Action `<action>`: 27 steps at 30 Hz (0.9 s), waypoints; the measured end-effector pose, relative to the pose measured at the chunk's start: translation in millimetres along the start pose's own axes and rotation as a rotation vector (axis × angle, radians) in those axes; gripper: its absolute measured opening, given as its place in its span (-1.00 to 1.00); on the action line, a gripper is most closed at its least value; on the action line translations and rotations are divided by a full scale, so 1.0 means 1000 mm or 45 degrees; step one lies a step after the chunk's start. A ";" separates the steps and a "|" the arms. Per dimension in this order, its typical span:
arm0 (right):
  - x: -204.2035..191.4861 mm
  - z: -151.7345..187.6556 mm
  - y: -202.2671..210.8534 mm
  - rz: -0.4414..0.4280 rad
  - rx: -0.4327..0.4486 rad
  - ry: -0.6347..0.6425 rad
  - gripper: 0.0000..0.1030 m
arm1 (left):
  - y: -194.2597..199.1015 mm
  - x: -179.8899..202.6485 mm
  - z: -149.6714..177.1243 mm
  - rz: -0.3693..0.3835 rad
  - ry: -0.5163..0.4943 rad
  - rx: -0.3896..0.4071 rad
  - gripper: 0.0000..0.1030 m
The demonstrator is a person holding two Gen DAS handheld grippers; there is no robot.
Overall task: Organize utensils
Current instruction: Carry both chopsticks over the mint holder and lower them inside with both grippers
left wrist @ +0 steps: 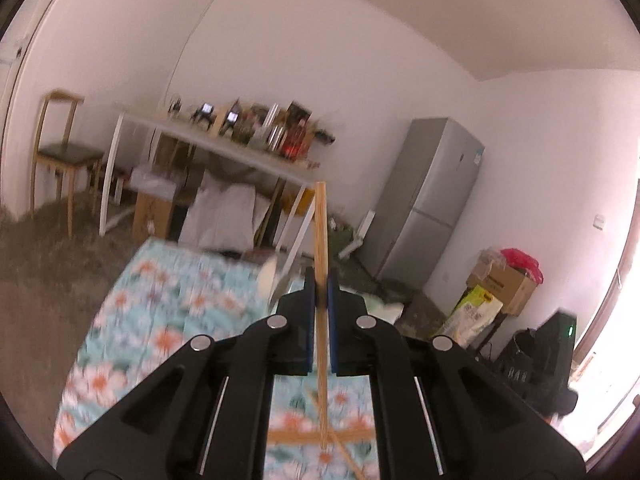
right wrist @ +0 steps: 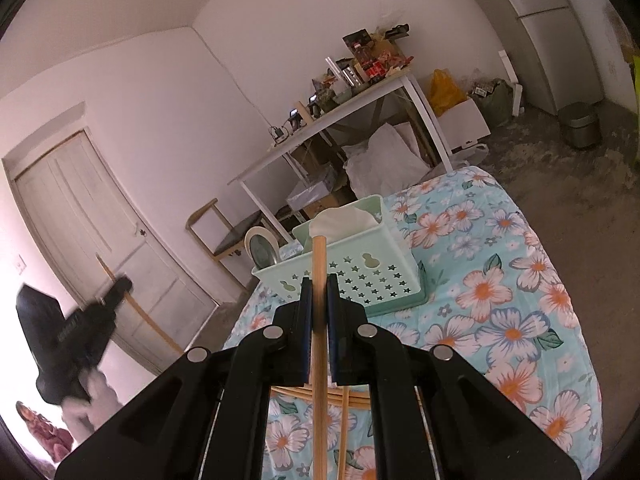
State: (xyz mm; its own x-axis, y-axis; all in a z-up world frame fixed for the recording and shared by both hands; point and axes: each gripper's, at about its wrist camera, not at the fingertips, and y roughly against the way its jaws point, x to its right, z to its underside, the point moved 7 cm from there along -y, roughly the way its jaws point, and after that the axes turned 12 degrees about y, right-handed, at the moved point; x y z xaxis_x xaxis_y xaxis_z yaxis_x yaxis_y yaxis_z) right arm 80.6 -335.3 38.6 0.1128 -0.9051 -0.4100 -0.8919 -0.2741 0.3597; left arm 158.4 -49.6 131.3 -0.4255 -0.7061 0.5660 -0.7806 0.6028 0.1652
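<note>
My left gripper is shut on a wooden chopstick that sticks up past its fingertips, held above the floral tablecloth. My right gripper is shut on another wooden chopstick, just in front of a mint-green perforated basket. The basket holds a white cloth or dish and a round metal plate. More chopsticks lie on the cloth under the right gripper. The left gripper with its chopstick also shows, blurred, in the right wrist view at far left.
A white side table crowded with bottles and boxes stands behind. A wooden chair, a door, a grey fridge, cardboard boxes and a metal bin surround the floral table.
</note>
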 end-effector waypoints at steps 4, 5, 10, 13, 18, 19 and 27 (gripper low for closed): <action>0.006 -0.002 0.000 -0.017 0.008 -0.022 -0.86 | -0.011 0.032 -0.030 0.065 -0.058 0.095 -0.91; 0.006 -0.002 0.000 -0.019 0.012 -0.026 -0.86 | -0.014 0.039 -0.034 0.069 -0.079 0.116 -0.91; 0.011 -0.004 -0.001 -0.036 0.019 -0.049 -0.86 | -0.049 0.065 -0.060 0.074 -0.149 0.204 -0.91; 0.014 -0.005 -0.005 -0.045 0.012 -0.057 -0.86 | -0.074 0.069 -0.067 0.049 -0.157 0.225 -0.91; 0.021 -0.009 -0.013 -0.059 0.008 -0.065 -0.86 | -0.125 0.063 -0.061 -0.019 -0.177 0.199 -0.91; 0.023 -0.010 -0.014 -0.062 0.007 -0.070 -0.86 | -0.135 0.061 -0.057 -0.033 -0.182 0.185 -0.91; 0.031 -0.010 -0.027 -0.073 -0.017 -0.080 -0.86 | -0.189 0.041 -0.024 -0.115 -0.196 0.057 -0.91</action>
State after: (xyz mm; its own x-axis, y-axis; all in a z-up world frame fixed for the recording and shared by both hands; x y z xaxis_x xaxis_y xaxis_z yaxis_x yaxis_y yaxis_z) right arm 112.4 -358.8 24.5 0.1353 -0.8655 -0.4822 -0.8788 -0.3296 0.3451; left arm 299.8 -183.6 142.3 -0.4150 -0.8072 0.4197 -0.8369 0.5197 0.1719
